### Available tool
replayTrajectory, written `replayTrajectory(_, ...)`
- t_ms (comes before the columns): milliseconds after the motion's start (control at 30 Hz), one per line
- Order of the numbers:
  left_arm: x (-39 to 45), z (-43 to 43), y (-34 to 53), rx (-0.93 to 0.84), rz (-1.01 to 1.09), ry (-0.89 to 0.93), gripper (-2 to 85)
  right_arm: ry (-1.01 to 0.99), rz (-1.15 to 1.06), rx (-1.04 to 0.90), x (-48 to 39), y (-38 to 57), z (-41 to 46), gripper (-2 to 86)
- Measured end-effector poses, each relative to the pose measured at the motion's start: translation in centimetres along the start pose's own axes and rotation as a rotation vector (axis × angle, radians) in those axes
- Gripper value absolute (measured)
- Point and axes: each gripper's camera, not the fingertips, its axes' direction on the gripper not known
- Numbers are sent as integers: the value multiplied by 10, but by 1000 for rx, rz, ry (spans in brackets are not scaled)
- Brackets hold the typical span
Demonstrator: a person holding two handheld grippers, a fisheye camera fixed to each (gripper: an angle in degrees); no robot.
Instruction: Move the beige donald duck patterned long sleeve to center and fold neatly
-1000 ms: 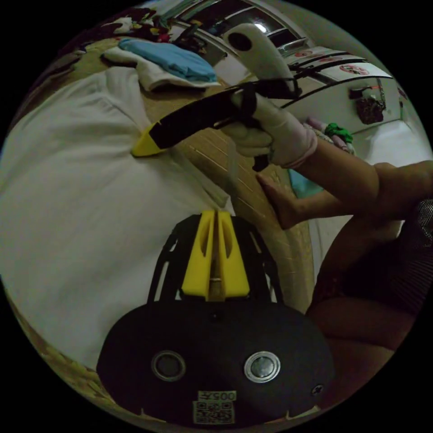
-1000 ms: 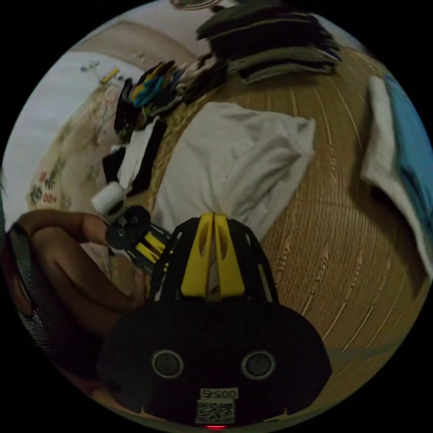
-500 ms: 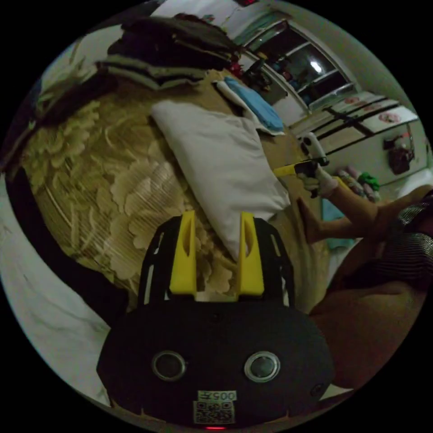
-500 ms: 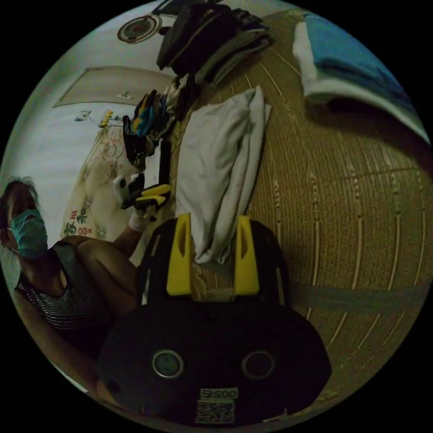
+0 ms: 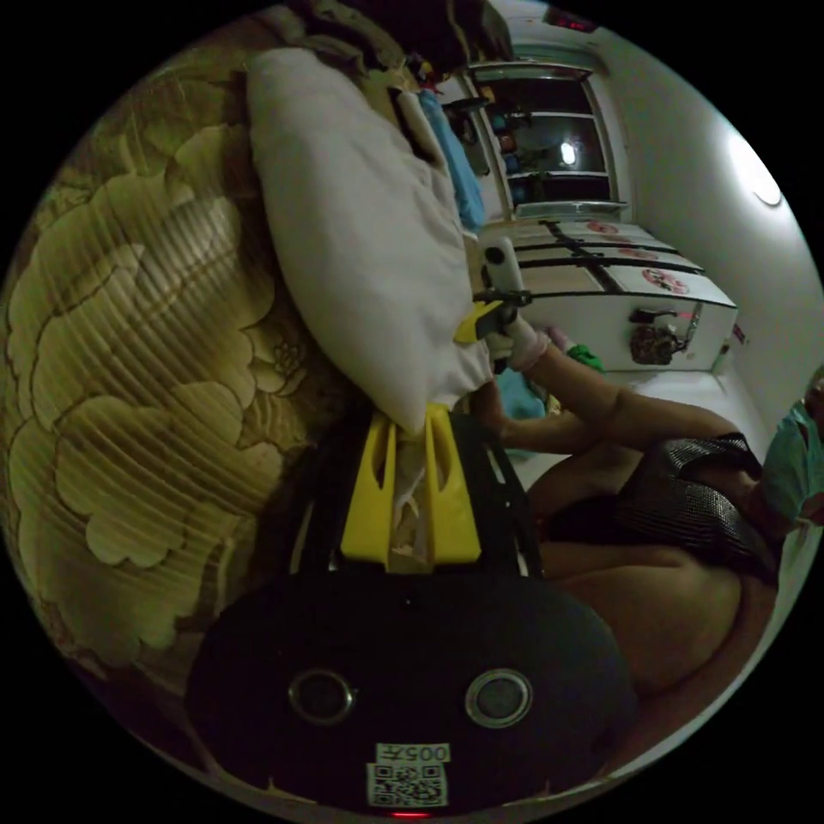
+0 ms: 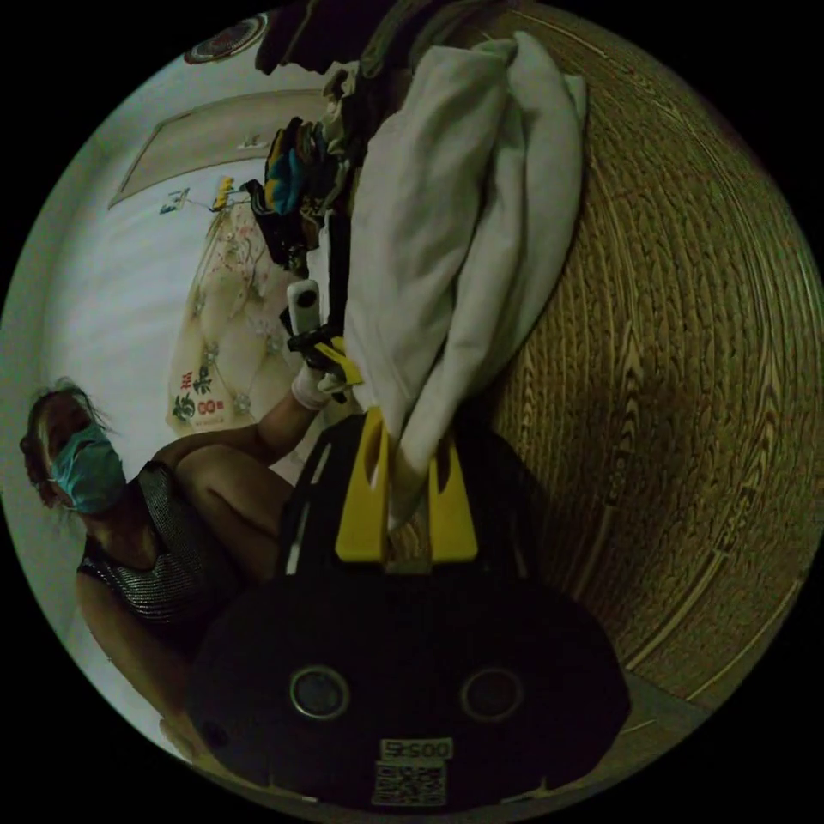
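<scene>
A: On the mat, near its front edge, both grippers have gone back in. Half a second ago each pair of jaws stood wide apart around a corner of the shirt; now they've closed.

B: Left gripper first?

A: Jaws nearly together, a point of pale cloth pinched between them. Looks like a real grip, both jaws on it. In the right gripper view it sits against the shirt's other near corner.

B: Right gripper?

A: Same story. A bunched fold of the shirt runs down between its jaws, narrow gap, cloth filling it.

B: Shirt position?

A: Lying folded lengthwise on the mat, roughly mid-mat, running from the grippers toward the dark pile at the far edge. Blue-and-white stack lies beyond it on one side. Can't make out any pattern; light's too dim.

B: So what's the regrip for?

A: My read: the long fold is done, and both near corners are held for the next fold, likely carrying that end toward the far one. Risk is the right side's bunched layers slipping unevenly.
</scene>
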Motion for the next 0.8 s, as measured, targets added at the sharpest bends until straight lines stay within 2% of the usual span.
replayTrajectory(167,56,-19,-33,127,122,70,49,-12,-39,-96,-27,20,-52,18)
replayTrajectory(367,120,-13,-91,72,147,99,49,0,-33,-120,-71,72,-121,15)
replayTrajectory(433,135,-9,-116,56,122,109,48,-35,-10,-55,-75,101,-152,15)
replayTrajectory(600,184,7,-200,-26,118,-6,48,-100,-47,113,-73,147,-225,14)
replayTrajectory(700,221,13,-266,-54,209,-146,47,-48,-153,231,-84,159,-285,13)
replayTrajectory(800,259,7,-336,25,298,-217,47,52,-286,367,-107,168,-352,12)
